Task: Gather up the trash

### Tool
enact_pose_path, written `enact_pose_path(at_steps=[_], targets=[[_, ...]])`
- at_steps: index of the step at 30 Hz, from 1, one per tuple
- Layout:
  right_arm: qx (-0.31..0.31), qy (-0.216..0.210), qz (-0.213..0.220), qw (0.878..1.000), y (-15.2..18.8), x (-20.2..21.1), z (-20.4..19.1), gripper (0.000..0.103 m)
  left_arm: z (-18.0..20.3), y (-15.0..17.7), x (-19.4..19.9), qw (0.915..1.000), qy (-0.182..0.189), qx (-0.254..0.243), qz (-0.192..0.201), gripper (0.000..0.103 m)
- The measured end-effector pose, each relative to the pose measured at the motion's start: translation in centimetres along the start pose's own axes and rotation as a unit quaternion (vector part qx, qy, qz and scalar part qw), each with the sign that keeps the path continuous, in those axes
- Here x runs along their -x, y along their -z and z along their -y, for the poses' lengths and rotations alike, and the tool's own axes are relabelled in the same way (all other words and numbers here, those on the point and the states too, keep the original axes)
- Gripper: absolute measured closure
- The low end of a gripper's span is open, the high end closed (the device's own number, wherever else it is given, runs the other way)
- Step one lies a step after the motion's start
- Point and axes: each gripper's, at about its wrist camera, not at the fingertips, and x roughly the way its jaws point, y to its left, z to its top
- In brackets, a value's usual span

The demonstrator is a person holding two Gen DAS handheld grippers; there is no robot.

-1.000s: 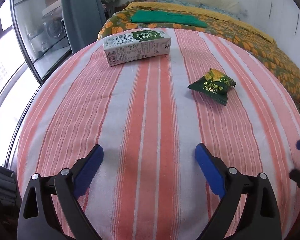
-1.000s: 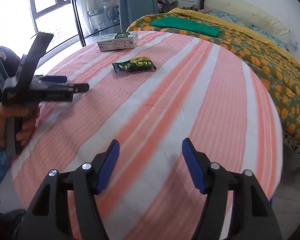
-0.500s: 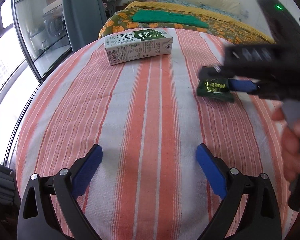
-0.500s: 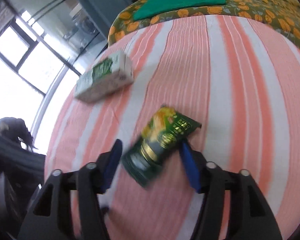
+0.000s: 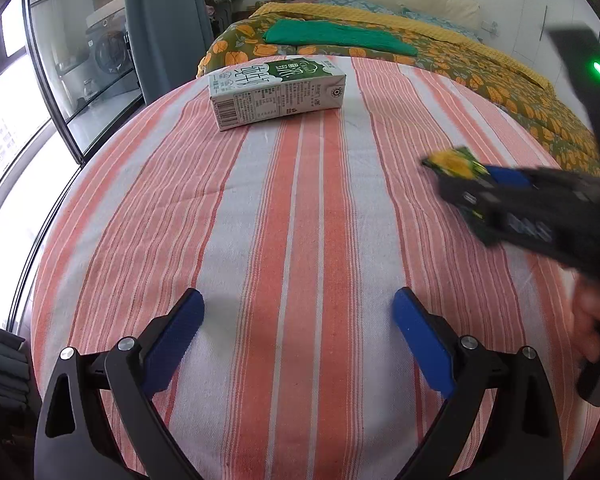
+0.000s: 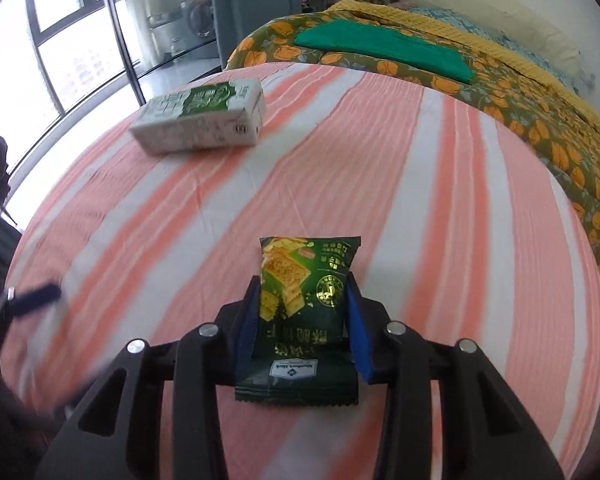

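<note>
A bedroom, daylight coming through tall windows [image 5: 8, 92] on one side, and a bed with an orange-flowered cover [image 6: 539, 120] and a folded green cloth [image 5: 339, 36] behind a table spread with an orange-and-white striped cloth [image 5: 300, 220]. On that cloth, toward the far edge by the window side, a green-and-white milk carton [image 5: 278, 90] lies flat on its side. The right gripper [image 6: 301, 316] has just been closing, and its blue pads now press on both flanks of a green snack packet [image 6: 303, 304], which stands lengthwise between the jaws, its printed face up and its crimped end toward the camera. From the left wrist view the packet [image 5: 453, 162] shows only as a blurred yellow-green tip ahead of the black gripper body near the table's right edge; it seems lifted off the cloth, though the blur makes that hard to judge. The left gripper [image 5: 298, 342] hangs over the near edge with its fingers wide apart and nothing between them.
</note>
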Motion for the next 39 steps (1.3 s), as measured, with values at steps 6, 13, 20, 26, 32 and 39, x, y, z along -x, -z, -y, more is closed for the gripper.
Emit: enact_pose_path(at_steps=[6, 13, 20, 26, 32, 39], targets=[[0.031, 0.022, 0.007, 0.999, 4.6, 3.3, 2.7, 0.064, 0.0, 0.2, 0.1, 1.0000, -0.002, -0.001, 0.000, 0.009], [0.020, 0.027, 0.024, 0.999, 6.6, 4.1, 3.6, 0.060, 0.1, 0.2, 0.1, 1.0000, -0.002, -0.001, 0.000, 0.009], [-0.024, -0.003, 0.018, 1.000, 6.7, 4.0, 5.3, 0.047, -0.2, -0.2, 0.0, 0.9994, 0.024, -0.023, -0.010, 0.006], [-0.022, -0.002, 0.018, 1.000, 6.6, 4.0, 5.1, 0.046, -3.8, -4.0, -1.8, 0.9969, 0.021, -0.075, -0.009, 0.006], [-0.024, -0.005, 0.018, 1.000, 6.7, 4.0, 5.2, 0.046, -6.7, -10.0, -4.1, 0.9940, 0.030, -0.105, 0.008, 0.006], [-0.025, -0.006, 0.018, 0.999, 6.7, 4.0, 5.2, 0.045, -5.3, -15.7, -7.8, 0.9821, 0.013, -0.188, 0.004, 0.006]])
